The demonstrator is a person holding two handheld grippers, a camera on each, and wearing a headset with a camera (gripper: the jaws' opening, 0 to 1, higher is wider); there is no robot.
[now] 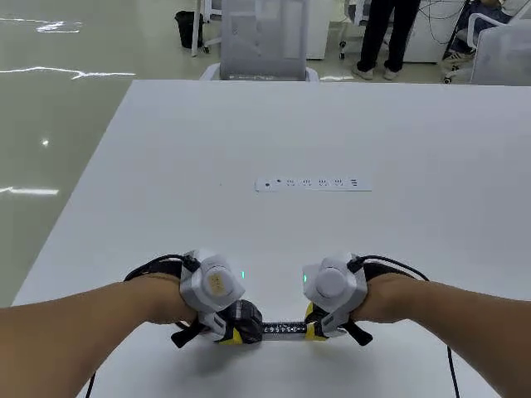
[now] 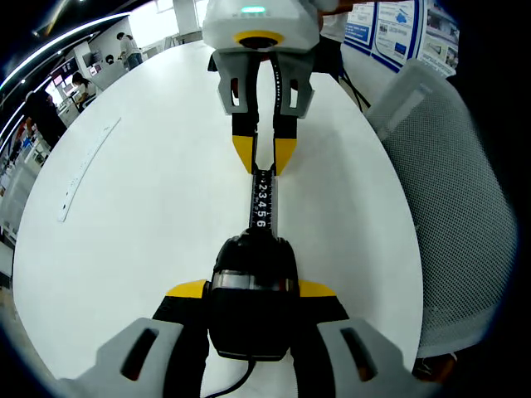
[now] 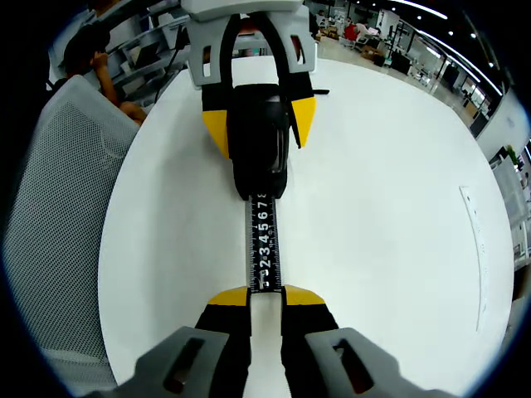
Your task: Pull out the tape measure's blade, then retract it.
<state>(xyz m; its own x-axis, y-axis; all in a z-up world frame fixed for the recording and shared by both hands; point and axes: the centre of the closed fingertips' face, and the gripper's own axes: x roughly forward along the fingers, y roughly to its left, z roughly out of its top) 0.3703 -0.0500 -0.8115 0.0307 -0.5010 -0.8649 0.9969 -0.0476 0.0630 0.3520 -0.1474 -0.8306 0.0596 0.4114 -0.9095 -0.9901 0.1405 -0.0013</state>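
A black tape measure case (image 2: 251, 294) sits between the yellow-tipped fingers of my left gripper (image 2: 253, 290), which is shut on it; the case (image 1: 242, 322) lies low on the white table (image 1: 332, 133) near the front edge. A short length of black blade (image 3: 263, 240) with white numerals runs from the case (image 3: 259, 141) to my right gripper (image 3: 265, 292), shut on the blade's end. The two grippers face each other, the left gripper (image 1: 228, 330) and the right gripper (image 1: 314, 327) a hand's width apart. The blade (image 1: 284, 329) spans the gap.
A white power strip (image 1: 313, 183) lies mid-table, beyond the grippers. A grey mesh chair (image 1: 262, 41) stands at the table's far edge. A person (image 1: 387, 37) stands past the far right corner. Cables (image 1: 452, 365) trail from the grippers.
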